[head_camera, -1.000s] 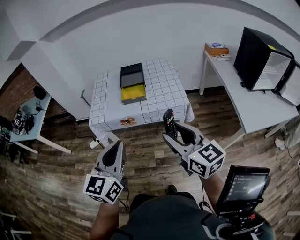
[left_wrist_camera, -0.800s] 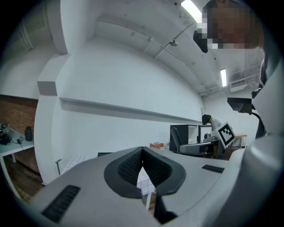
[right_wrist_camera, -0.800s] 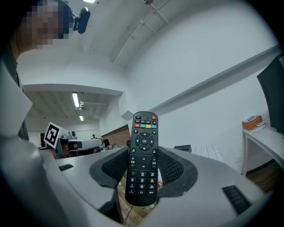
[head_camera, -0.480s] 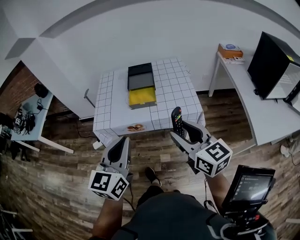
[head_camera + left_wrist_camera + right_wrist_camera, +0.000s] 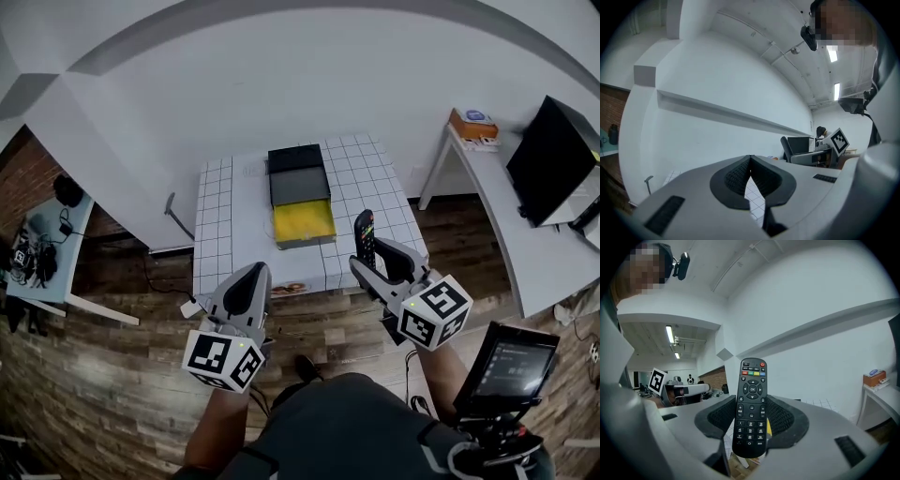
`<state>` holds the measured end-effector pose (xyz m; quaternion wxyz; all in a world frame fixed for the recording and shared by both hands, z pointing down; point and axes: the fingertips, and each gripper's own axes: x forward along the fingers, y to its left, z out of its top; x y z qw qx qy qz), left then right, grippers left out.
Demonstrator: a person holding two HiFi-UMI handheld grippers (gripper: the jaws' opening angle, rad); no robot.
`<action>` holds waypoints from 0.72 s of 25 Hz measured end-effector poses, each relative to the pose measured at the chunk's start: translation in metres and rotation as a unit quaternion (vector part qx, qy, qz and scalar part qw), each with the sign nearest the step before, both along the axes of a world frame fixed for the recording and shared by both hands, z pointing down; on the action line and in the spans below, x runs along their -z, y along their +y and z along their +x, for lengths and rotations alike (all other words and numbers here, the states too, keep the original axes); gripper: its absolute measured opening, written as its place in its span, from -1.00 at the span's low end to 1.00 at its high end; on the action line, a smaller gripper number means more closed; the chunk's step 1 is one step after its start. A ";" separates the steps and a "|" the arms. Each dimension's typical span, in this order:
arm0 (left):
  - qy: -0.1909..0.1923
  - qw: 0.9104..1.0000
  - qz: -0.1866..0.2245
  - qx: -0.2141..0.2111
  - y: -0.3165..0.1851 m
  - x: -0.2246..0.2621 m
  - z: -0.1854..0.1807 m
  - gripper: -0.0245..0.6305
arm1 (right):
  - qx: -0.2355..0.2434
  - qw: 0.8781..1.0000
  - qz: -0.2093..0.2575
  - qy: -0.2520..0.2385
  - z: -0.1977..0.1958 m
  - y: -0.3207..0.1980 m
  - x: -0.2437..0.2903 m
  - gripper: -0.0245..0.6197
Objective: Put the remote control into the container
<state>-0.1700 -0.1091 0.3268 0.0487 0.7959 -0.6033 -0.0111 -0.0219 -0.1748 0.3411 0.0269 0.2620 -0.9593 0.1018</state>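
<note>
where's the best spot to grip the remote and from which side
Its lower half, with the pads on the two long edges, coming from the bottom end. The remote is long and narrow, so its edges fit between the pads. The right gripper holds it just so, upright. That leaves the top end free, probably handy for lowering it into the container.

One remote control (image 5: 751,408), one container (image 5: 302,221), two grippers (image 5: 253,272) (image 5: 377,255).

1. Head view: looks steeply down from overhead onto the gridded worktop (image 5: 234,216).
2. Left gripper view: faces level along its jaws, close; glimpses that worktop.
3. Right gripper view: likewise; shares the side desk (image 5: 881,397) with head view.
</note>
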 end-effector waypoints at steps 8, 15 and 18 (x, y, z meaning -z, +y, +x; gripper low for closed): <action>-0.002 1.000 0.002 -0.018 -0.051 -0.003 -0.056 -0.90 | -0.013 1.000 -0.004 0.008 -0.062 -0.054 -0.001 -0.27; 0.011 1.000 -0.007 -0.003 -0.090 -0.019 -0.087 -0.90 | 0.000 1.000 -0.013 0.024 -0.095 -0.103 -0.018 -0.27; 0.007 1.000 -0.010 0.010 -0.110 -0.021 -0.097 -0.90 | 0.011 0.999 -0.013 0.035 -0.107 -0.128 -0.027 -0.27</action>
